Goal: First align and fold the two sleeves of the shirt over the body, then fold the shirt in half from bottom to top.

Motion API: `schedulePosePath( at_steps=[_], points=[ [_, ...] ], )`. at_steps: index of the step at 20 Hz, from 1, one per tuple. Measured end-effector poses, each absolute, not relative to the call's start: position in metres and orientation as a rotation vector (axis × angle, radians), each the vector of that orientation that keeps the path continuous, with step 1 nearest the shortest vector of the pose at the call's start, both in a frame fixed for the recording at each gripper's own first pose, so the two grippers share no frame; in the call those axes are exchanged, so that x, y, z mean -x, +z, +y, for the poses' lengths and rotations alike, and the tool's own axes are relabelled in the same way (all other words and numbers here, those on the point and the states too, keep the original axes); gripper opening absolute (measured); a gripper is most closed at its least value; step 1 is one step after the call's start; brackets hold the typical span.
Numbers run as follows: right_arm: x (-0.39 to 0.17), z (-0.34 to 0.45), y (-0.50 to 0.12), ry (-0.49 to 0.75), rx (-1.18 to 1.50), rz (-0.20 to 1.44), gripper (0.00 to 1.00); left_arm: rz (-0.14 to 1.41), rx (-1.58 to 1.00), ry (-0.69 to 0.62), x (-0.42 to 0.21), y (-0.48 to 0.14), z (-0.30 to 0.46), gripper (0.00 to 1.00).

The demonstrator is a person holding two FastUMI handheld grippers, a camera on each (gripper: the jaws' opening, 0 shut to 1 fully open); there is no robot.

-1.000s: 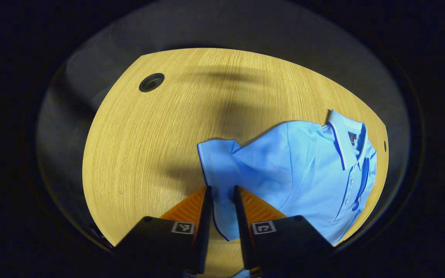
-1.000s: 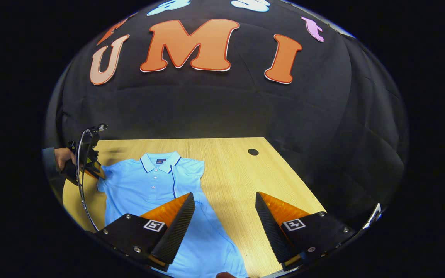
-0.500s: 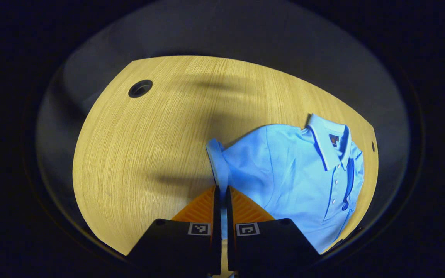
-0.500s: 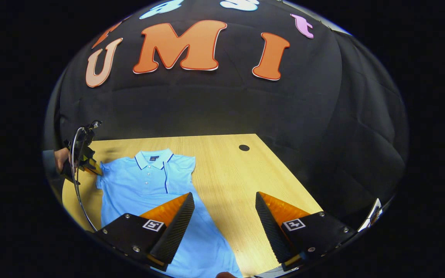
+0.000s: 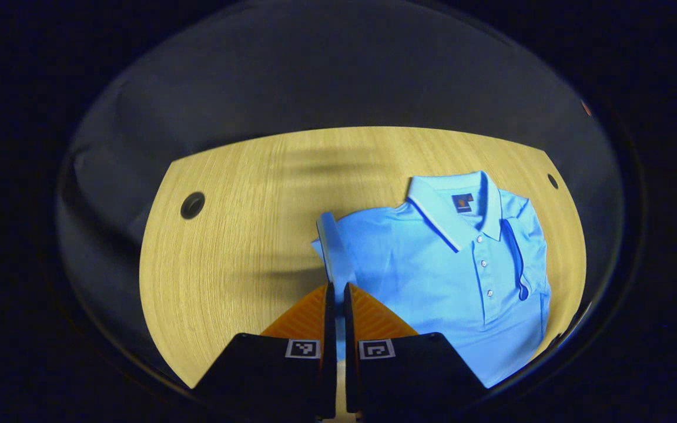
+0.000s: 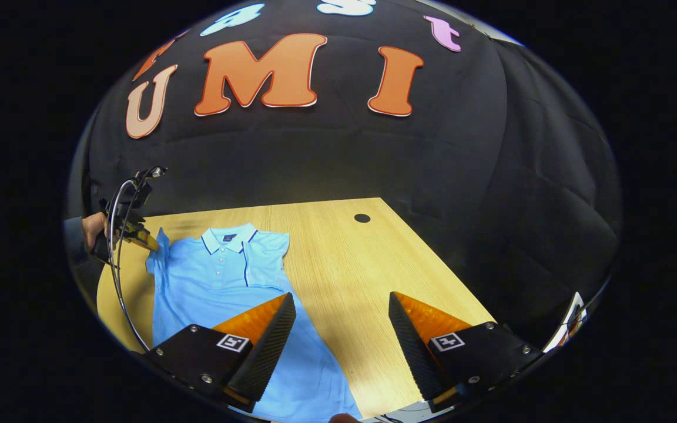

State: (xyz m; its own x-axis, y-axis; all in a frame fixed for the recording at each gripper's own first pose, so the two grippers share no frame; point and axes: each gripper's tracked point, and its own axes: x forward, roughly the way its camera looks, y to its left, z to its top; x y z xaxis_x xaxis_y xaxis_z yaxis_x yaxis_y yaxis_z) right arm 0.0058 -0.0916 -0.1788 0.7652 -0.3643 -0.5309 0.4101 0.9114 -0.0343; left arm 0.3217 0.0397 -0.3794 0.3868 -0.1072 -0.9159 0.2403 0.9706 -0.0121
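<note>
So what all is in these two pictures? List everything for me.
Shirt: one, light blue polo, lying on the table, collar toward the far wall.
Sleeve: one, light blue, lifted up at the shirt's side, pinched in the left tool.
Table: one, light wood, under the shirt.
Cable holes: two, dark, round, near the table's far corners.
Booth wall: black cloth, behind the table.
Hand: one, holding the left tool.
Left tool: one, shut on the sleeve.
Right tool: one, open, above the shirt's hem.

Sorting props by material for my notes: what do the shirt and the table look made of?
Shirt: soft knit fabric, likely cotton or a blend, matte; it creases and its sleeve stands bent where the left gripper pinches it. Table: wood or wood-look laminate, with fine straight grain and a faint sheen.
</note>
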Motion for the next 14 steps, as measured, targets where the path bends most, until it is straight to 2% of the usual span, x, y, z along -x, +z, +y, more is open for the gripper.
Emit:
schedulePosePath(
  at_steps=[6,12,13,14],
  points=[
    [0.017,-0.095,-0.185,-0.456,-0.087,0.583,0.96,1.162,-0.193,-0.342,-0.316,-0.378,-0.016,0.11],
    [0.034,-0.093,-0.192,-0.500,-0.116,0.605,0.96,1.190,-0.047,-0.555,-0.291,-0.377,-0.084,0.17],
    [0.033,-0.091,-0.191,-0.500,-0.116,0.605,0.96,1.182,-0.013,-0.595,-0.288,-0.372,-0.094,0.20],
    [0.032,-0.089,-0.191,-0.502,-0.114,0.607,0.96,1.174,0.017,-0.627,-0.284,-0.369,-0.102,0.32]
  ],
)
